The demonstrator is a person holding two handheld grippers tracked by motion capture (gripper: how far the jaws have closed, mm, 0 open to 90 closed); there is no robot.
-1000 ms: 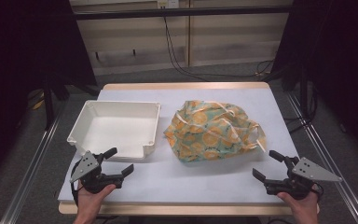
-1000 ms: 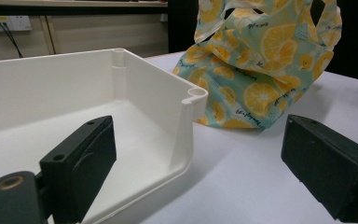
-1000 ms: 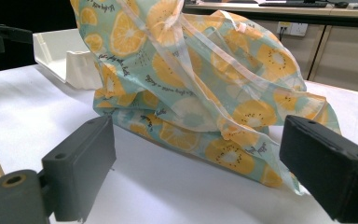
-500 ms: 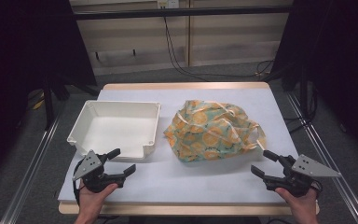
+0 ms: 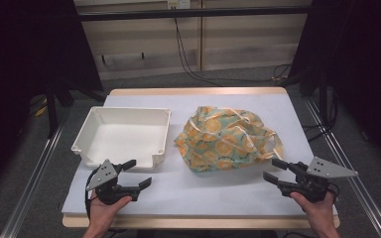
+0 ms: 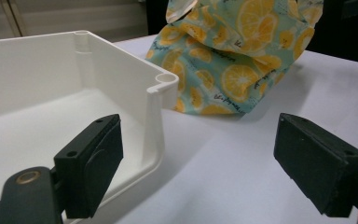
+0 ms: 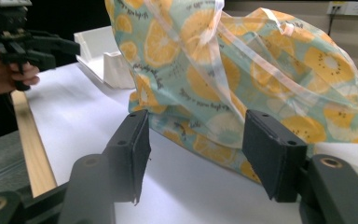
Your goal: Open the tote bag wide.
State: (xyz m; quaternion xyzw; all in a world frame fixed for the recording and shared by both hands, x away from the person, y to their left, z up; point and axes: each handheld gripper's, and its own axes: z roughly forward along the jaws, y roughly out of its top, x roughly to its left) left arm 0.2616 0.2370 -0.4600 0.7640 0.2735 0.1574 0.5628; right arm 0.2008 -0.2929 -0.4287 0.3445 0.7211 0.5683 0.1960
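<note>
A teal cloth bag (image 5: 225, 139) printed with orange slices lies bunched on the white table cover, right of centre. My left gripper (image 5: 141, 172) is near the front left edge, open, with nothing between its jaws, just in front of a white tray (image 5: 116, 157). In the left gripper view (image 6: 200, 158) the tray's corner (image 6: 161, 84) stands close ahead and the bag (image 6: 233, 60) lies beyond. My right gripper (image 5: 270, 168) is at the front right; its jaws have just been closing but still stand apart, empty. In the right gripper view (image 7: 196, 154) the bag (image 7: 261, 70) lies just past the tips.
The empty white tray sits on the left half of the table. The table's wooden front edge (image 5: 198, 222) runs close under both hands. Metal rails (image 5: 34, 178) flank the table, and cables hang at the back wall. The other hand's gripper (image 7: 70, 46) appears far off in the right gripper view.
The right gripper's jaws have narrowed and its tips have edged slightly toward the bag. The left gripper, bag and tray have stayed put.
</note>
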